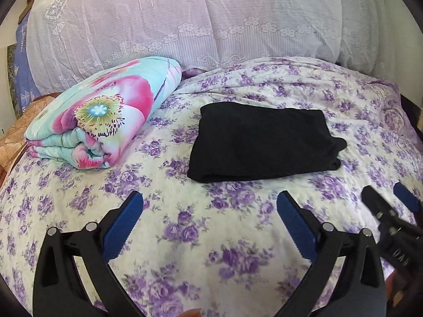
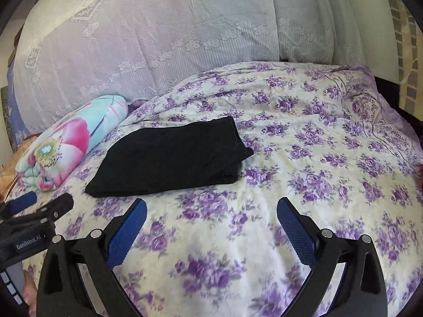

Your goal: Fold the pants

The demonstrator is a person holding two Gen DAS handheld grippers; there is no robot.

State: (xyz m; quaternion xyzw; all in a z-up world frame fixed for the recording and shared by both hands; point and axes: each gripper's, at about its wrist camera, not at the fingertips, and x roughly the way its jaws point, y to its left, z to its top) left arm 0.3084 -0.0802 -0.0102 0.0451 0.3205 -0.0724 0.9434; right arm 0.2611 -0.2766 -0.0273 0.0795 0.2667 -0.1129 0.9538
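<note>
A: Where are the pants?

B: Folded into a flat black rectangle on the bed, lying on the purple-flowered sheet. One corner pokes out past the stack on the side away from the rolled floral quilt.

A: And that quilt?

B: Just beside the pants, apart from them, with a strip of sheet between. Behind the pants a lace-covered bedding pile rises at the head of the bed.

A: What about the left gripper?

B: On the near side of the pants, over bare sheet, its blue-padded fingers spread wide, holding nothing.

A: The right gripper?

B: Also nearer than the pants, fingers spread apart, empty. Both are clear of the cloth, and the left gripper sits between the right one and the quilt.
</note>
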